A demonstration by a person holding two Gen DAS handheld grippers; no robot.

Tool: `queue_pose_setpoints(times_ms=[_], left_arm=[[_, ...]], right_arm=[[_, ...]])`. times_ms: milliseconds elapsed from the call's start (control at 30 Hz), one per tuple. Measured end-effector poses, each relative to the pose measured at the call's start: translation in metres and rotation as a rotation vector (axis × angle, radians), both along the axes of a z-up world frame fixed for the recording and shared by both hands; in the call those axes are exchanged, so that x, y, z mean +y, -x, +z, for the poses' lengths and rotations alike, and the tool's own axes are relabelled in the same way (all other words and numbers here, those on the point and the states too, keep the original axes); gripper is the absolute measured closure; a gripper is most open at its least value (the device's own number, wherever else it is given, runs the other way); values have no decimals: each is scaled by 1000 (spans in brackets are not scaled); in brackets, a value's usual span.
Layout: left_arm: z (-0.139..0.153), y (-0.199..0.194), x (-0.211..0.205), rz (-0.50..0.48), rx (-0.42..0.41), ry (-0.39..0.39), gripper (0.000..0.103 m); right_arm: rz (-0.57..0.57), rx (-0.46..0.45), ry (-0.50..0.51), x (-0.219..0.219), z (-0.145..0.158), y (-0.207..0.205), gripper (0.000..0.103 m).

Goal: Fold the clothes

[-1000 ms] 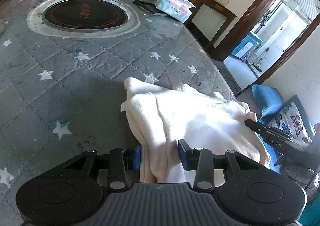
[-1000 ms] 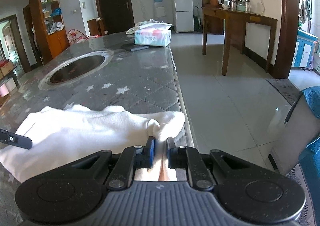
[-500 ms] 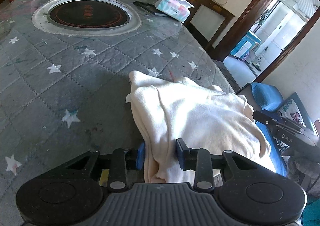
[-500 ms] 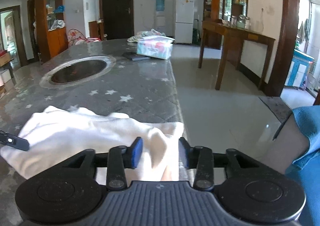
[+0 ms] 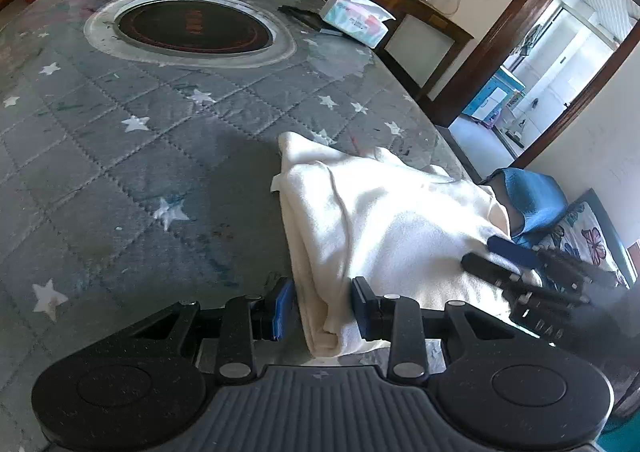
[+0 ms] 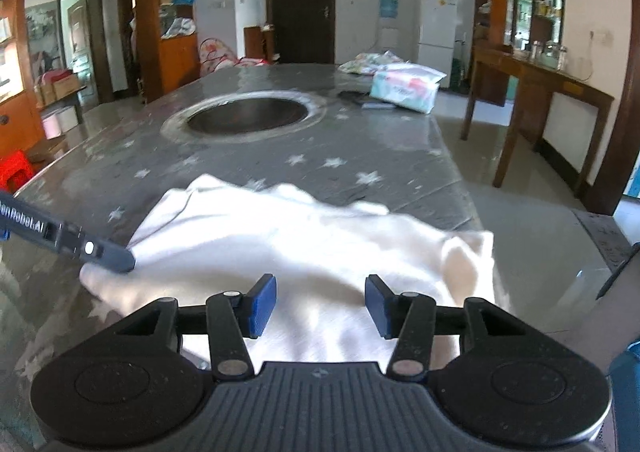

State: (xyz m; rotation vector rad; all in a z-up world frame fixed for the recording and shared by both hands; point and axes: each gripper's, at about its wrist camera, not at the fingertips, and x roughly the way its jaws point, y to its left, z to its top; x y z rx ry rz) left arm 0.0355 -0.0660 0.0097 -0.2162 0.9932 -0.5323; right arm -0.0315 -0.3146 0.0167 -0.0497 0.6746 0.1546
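Cream garment (image 5: 384, 228) folded at lower centre on grey counter (image 5: 120, 171). Left gripper (image 5: 320, 306) jaws pinching its edge to anchor it; right gripper (image 6: 320, 302) jaws just spread, empty, releasing.

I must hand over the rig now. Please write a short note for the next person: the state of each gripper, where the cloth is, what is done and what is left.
Left gripper: a folded edge of the white cloth lies between its pads; a firm pinch cannot be told.
Right gripper: its jaws have just been opening; open above the cloth, gripping nothing.
Cloth: folded over in layers at the near corner of the table, one part over the edge.
Done: at least one fold.
Left: probably tidy the overhanging part, then finish folding.
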Motion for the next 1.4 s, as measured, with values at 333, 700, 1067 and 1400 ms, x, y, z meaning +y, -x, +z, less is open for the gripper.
queue_pose_setpoints(times_ms=[333,700,1067,1400], left_arm=[[26,-4,7,28,-62,-11,67],[34,-34,-25,1,-93,3,69],[11,-70,-52,-24,-58,-50,69],[8,-70,-52,-33,-68,-61,69]], right_arm=[[28,-29,20,-1,10,12,53],[-10,-37,-22,-24,19,-35,53],[-12,23,-10,-25,-2,-75,68],[14,-1,23,-18,4,-71,68]])
